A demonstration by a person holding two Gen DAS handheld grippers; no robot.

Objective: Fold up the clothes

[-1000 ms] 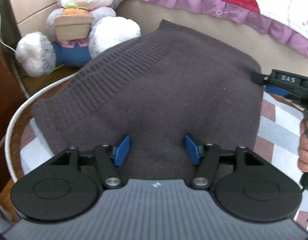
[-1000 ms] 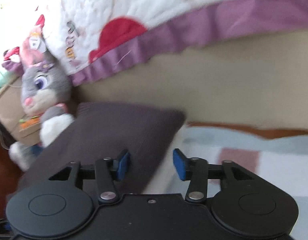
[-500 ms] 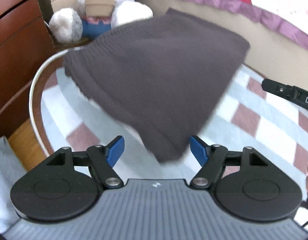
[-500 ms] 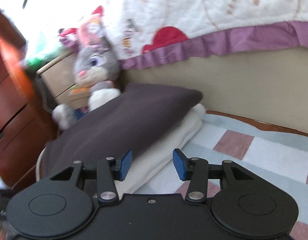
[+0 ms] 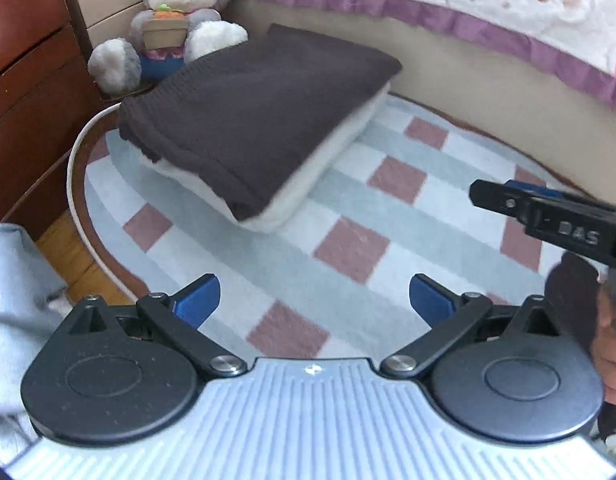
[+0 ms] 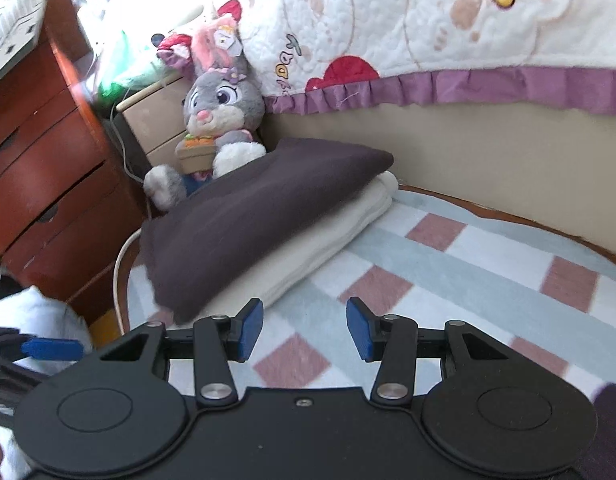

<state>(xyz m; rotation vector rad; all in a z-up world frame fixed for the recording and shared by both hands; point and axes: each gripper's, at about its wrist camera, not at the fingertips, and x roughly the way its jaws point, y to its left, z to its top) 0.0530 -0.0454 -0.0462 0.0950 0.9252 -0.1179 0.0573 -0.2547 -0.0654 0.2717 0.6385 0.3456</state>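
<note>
Both your grippers hang empty over the checked mat.
Your left gripper (image 5: 313, 300) has just been opening and stands wide, nothing between its jaws; your right gripper (image 6: 304, 328) is apart too. The folded dark sweater (image 5: 252, 120) lies on a folded white garment (image 6: 323, 236), beside the plush rabbit (image 6: 216, 120).

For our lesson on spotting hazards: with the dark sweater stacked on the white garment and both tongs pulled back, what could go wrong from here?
1. The dark sweater overhangs the white garment at the near corner, so a knock might slide it off.
2. The stack lies against the toy rabbit, which could topple onto it.
3. The white cable runs along the checked mat edge and may snag the left tongs.
</note>
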